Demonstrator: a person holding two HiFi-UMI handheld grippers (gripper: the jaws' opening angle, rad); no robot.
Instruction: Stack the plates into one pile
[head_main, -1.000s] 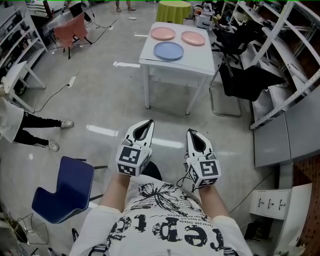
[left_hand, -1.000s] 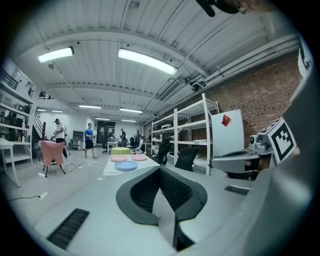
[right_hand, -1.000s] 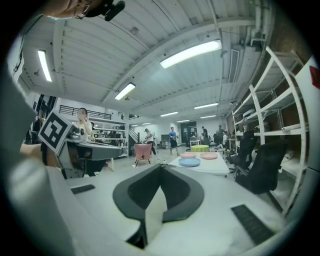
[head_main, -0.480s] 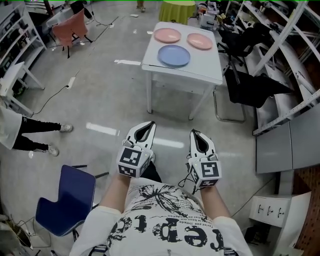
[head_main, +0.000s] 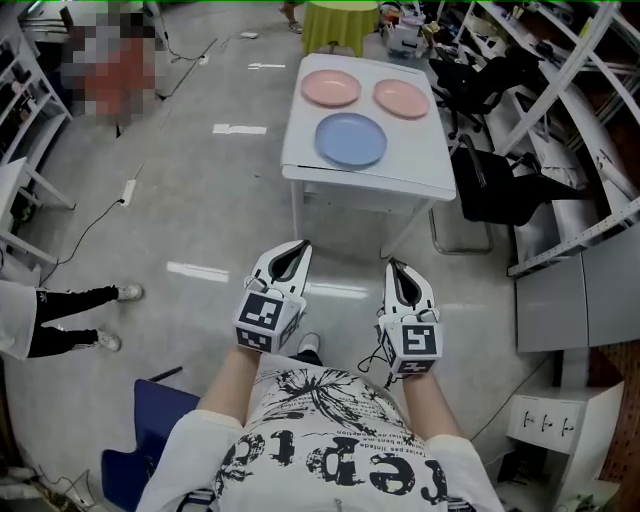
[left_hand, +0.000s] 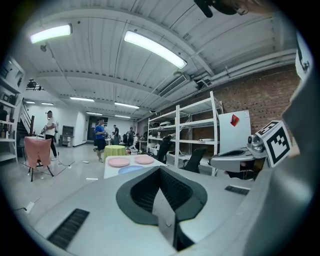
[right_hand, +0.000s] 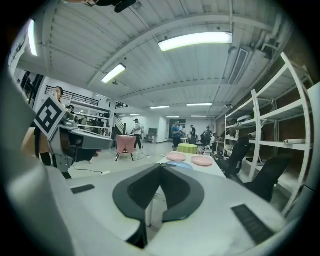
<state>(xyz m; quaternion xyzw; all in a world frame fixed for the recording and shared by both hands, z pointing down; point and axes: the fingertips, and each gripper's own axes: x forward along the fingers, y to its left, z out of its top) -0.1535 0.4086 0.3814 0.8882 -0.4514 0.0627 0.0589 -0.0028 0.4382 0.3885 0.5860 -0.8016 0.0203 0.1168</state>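
Observation:
Three plates lie apart on a white table (head_main: 420, 175) ahead: a blue plate (head_main: 350, 139) nearest me, a pink plate (head_main: 330, 88) at the back left and another pink plate (head_main: 401, 98) at the back right. My left gripper (head_main: 297, 245) and right gripper (head_main: 394, 264) are held side by side in front of my chest, well short of the table, both shut and empty. In the left gripper view the pink plates (left_hand: 118, 161) and the blue plate (left_hand: 131, 169) show small beyond the jaws. The right gripper view shows the table's plates (right_hand: 176, 156) far ahead.
A blue chair (head_main: 140, 445) stands at my lower left. A black chair (head_main: 505, 190) and metal shelving (head_main: 560, 90) line the right side. A yellow-green round table (head_main: 340, 20) stands beyond the white table. A person's legs (head_main: 75, 310) are at the left; a cable (head_main: 90, 225) runs across the floor.
The table with the plates has come closer and lower in the head view. Both grippers stay side by side and shut. The blue chair has slid toward the bottom edge.

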